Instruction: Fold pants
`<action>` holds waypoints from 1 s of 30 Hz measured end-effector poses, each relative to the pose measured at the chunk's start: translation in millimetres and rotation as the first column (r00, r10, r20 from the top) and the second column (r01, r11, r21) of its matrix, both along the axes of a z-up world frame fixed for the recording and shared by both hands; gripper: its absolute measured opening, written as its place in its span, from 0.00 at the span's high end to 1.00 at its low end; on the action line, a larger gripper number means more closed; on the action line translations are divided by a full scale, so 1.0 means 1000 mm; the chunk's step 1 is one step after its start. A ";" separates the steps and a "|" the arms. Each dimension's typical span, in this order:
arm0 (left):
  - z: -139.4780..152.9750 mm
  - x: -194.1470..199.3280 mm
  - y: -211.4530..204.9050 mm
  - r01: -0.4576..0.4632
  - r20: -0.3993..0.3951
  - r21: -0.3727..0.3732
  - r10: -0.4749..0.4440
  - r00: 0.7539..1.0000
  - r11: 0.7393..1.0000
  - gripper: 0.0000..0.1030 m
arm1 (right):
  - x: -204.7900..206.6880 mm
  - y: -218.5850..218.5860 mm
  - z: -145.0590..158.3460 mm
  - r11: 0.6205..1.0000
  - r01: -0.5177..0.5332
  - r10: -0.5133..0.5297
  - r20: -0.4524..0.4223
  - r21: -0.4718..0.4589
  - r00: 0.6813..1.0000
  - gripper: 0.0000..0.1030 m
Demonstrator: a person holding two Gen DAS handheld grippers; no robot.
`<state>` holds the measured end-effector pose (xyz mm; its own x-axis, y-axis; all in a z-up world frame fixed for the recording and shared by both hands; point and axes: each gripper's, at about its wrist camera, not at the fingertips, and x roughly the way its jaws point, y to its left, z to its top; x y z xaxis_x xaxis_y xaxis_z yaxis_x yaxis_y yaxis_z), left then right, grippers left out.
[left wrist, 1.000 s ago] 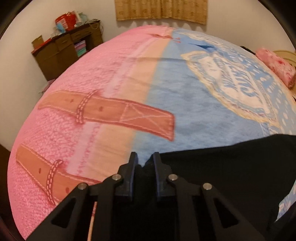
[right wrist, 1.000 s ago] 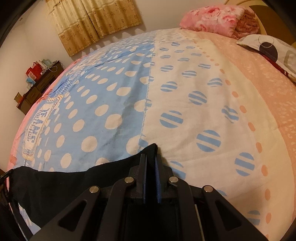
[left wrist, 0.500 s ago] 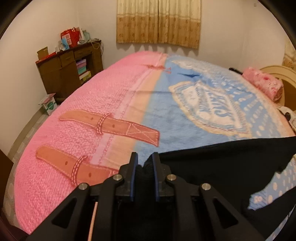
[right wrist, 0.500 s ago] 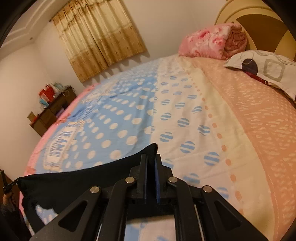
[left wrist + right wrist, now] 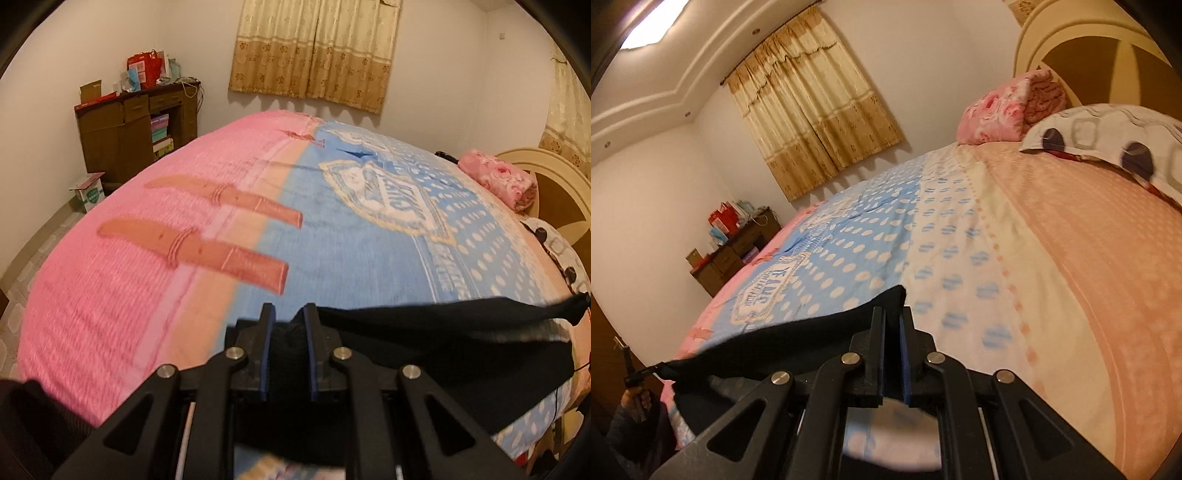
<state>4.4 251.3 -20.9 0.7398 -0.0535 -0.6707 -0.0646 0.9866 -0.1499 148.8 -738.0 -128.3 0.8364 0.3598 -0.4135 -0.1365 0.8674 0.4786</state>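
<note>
A: Largest item first. What is carrying everything?

B: The bed [image 5: 155, 295], under a blanket [image 5: 369, 258] running pink, then blue with white dots, then cream and peach toward the headboard [image 5: 1089, 48]. A rolled floral quilt [image 5: 1008, 107] and a patterned pillow [image 5: 1108, 136] are lying at the head end. A brown cabinet [image 5: 122, 140] is standing against the far wall, beside the curtain [image 5: 314, 51].

A: And the black pants [image 5: 443, 354]?

B: They are hanging stretched in the air above the near edge of the bed, one edge pulled taut between the two tongs, the rest drooping below.

A: Tong state?

B: The left gripper [image 5: 288, 321] is pinching a bunched fold of the pants, jaws closed down to the thickness of the cloth. The right gripper [image 5: 892, 317] is clamping the opposite corner, jaws almost touching, with a black tip poking up past the fingers [image 5: 877, 332].
</note>
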 end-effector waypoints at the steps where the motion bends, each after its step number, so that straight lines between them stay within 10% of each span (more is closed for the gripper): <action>1: -0.003 -0.008 0.001 0.003 0.001 -0.010 -0.003 1.000 1.000 0.84 | -0.012 -0.003 -0.002 1.000 -0.001 0.001 0.004 0.006 1.000 0.94; 19: -0.036 -0.059 0.013 0.003 -0.018 -0.063 -0.005 1.000 0.998 0.84 | -0.117 -0.013 -0.072 1.000 0.011 -0.010 -0.054 0.016 0.998 0.94; 30: -0.054 -0.063 0.001 0.004 -0.076 0.068 0.001 0.997 0.998 0.72 | -0.121 -0.013 -0.117 1.000 0.002 0.001 -0.138 0.025 0.990 0.93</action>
